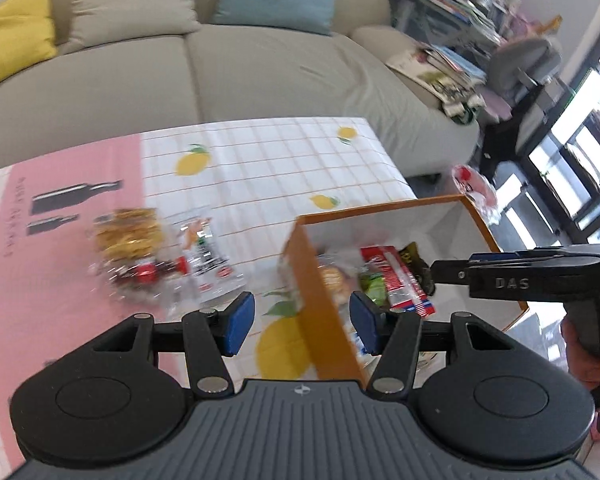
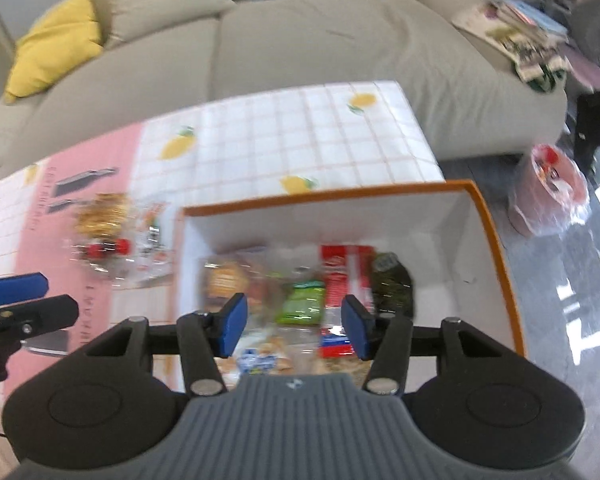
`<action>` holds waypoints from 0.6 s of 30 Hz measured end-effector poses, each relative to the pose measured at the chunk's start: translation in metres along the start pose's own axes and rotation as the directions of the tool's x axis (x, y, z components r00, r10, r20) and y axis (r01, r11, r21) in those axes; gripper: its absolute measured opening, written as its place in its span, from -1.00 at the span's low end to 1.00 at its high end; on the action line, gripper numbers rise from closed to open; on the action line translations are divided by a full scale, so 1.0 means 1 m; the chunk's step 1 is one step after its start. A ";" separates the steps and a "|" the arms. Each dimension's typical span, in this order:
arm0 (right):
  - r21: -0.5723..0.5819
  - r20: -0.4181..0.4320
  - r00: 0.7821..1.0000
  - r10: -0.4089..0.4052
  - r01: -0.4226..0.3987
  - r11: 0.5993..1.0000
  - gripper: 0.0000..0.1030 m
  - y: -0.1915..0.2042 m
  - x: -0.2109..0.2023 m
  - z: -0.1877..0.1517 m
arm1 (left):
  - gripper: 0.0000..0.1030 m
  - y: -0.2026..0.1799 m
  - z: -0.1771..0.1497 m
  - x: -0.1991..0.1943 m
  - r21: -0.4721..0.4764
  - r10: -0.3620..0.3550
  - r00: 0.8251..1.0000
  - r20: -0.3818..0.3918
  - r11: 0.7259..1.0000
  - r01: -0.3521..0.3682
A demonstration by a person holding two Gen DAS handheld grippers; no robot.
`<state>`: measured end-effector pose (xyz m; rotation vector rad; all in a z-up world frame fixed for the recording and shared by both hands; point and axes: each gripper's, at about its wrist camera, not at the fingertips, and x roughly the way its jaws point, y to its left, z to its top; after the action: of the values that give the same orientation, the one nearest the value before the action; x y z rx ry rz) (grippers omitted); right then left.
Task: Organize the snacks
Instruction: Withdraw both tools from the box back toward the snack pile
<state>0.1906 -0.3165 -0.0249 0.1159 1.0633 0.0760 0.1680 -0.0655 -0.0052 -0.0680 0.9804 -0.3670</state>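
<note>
An orange box [image 1: 324, 320] with white inner walls [image 2: 332, 220] stands at the table's right end and holds several snack packs, among them a red pack [image 2: 342, 276] and a green pack [image 2: 304, 302]. A few clear-wrapped snacks [image 1: 140, 252] lie on the tablecloth left of the box; they also show in the right wrist view [image 2: 108, 236]. My left gripper [image 1: 302, 322] is open and empty, straddling the box's left wall. My right gripper [image 2: 294, 326] is open and empty above the box's contents; it also shows in the left wrist view [image 1: 452, 274].
The table [image 1: 260, 160] has a lemon-print and pink cloth. A beige sofa [image 1: 220, 68] with cushions stands behind it. A red plastic bag [image 2: 548, 192] lies on the floor to the right. Stacks of books and papers [image 1: 452, 68] fill the far right.
</note>
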 end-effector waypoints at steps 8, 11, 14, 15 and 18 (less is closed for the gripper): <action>-0.037 0.129 0.988 0.081 -0.077 0.996 0.00 0.063 -0.036 -0.035 | 0.25 0.045 -0.040 -0.041 -0.091 0.081 0.995 0.060 0.993 -0.076; -0.059 0.184 0.978 0.095 -0.085 0.995 0.00 0.086 -0.045 -0.053 | 0.25 0.061 -0.055 -0.050 -0.124 0.110 0.991 0.081 0.987 -0.099; -0.084 0.239 0.965 0.107 -0.089 0.992 0.00 0.106 -0.047 -0.074 | 0.25 0.073 -0.069 -0.050 -0.132 0.117 0.989 0.087 0.986 -0.105; -0.096 0.259 0.959 0.112 -0.090 0.991 0.00 0.114 -0.047 -0.082 | 0.25 0.077 -0.073 -0.047 -0.140 0.113 0.990 0.086 0.985 -0.100; -0.155 0.299 0.946 0.129 -0.085 0.984 -0.01 0.136 -0.038 -0.100 | 0.24 0.091 -0.082 -0.038 -0.190 0.097 0.991 0.088 0.979 -0.079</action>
<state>0.0843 -0.1799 -0.0218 0.0556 0.7360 0.2245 0.1063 0.0414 -0.0410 -0.2098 0.9167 -0.1882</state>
